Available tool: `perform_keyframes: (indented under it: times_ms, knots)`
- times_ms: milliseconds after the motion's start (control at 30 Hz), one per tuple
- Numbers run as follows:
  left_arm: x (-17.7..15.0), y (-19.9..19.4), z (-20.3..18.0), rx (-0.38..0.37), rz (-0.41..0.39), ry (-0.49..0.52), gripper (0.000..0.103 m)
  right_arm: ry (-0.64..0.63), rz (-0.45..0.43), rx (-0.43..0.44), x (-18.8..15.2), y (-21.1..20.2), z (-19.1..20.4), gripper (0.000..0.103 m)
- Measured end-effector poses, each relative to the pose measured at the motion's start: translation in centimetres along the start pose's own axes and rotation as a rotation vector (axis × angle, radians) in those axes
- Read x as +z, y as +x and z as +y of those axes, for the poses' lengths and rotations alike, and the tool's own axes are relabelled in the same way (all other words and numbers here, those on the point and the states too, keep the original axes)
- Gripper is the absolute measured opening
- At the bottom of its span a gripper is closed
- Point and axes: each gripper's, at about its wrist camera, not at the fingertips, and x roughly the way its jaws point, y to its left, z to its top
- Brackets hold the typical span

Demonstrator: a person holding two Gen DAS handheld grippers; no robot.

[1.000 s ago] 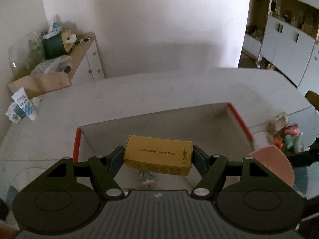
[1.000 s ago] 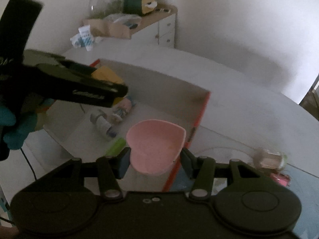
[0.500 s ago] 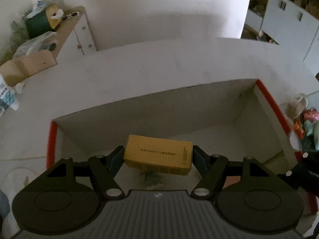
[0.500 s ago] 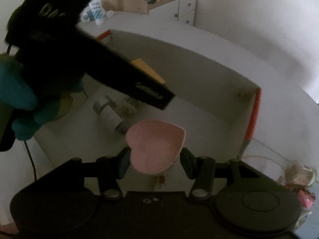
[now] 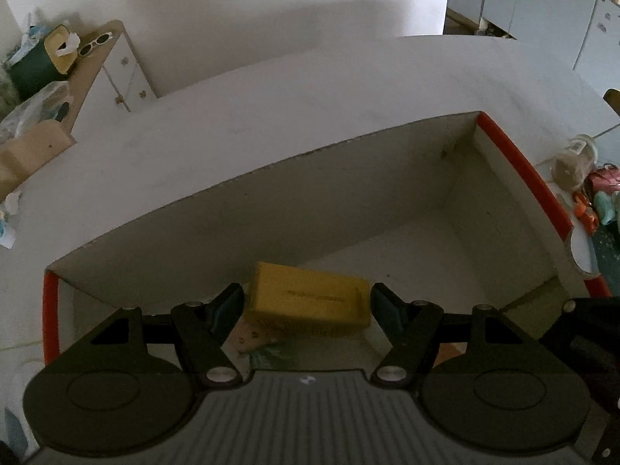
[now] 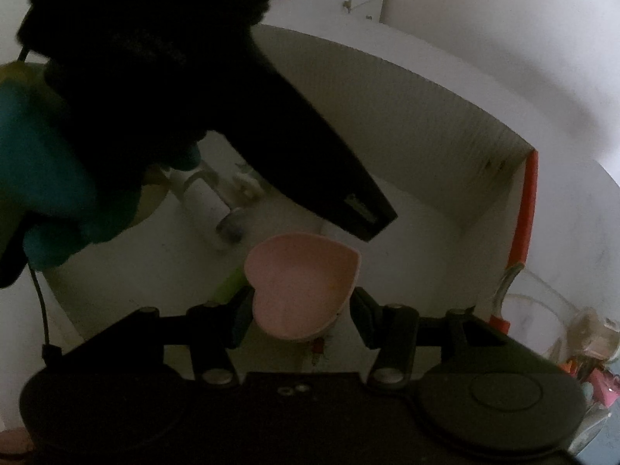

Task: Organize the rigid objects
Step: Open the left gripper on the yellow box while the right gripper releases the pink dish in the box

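A yellow box [image 5: 308, 304] sits between the fingers of my left gripper [image 5: 306, 304], low inside a white carton with orange edges [image 5: 523, 166]. The jaws have spread; there are gaps beside the box, which looks blurred and tilted. My right gripper [image 6: 300, 310] is shut on a pink heart-shaped dish [image 6: 302, 290] and holds it over the carton's floor [image 6: 407, 255]. The left gripper's dark body [image 6: 232, 116] crosses the right wrist view above the dish.
Small bottles [image 6: 228, 213] and a green item [image 6: 228, 286] lie on the carton floor. A jar [image 5: 573, 162] and colourful bits [image 5: 604, 201] sit on the table right of the carton. A cabinet with clutter [image 5: 58, 77] stands far left.
Both grippers have come down into the carton. The left jaws have spread and the yellow box has come loose and dropped slightly. The right gripper still holds the pink dish.
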Motion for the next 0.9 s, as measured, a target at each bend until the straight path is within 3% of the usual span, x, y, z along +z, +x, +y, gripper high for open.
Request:
perform_keyframes:
  times_ms: [400, 700, 900]
  knots:
    - [-0.2, 0.4, 0.2, -0.016, 0.034, -0.032, 0.072, 0.002, 0.004, 0.014, 1.0, 0.2, 0.2, 0.058]
    - [-0.4, -1.1, 1.3, -0.015, 0.004, -0.071, 0.072, 0.019, -0.032, 0.024, 0.7, -1.1, 0.0, 0.06]
    - [-1.1, -2.8, 1.4, 0.016, -0.029, -0.093, 0.072, 0.021, -0.066, 0.031, 0.2, -2.7, 0.1, 0.07]
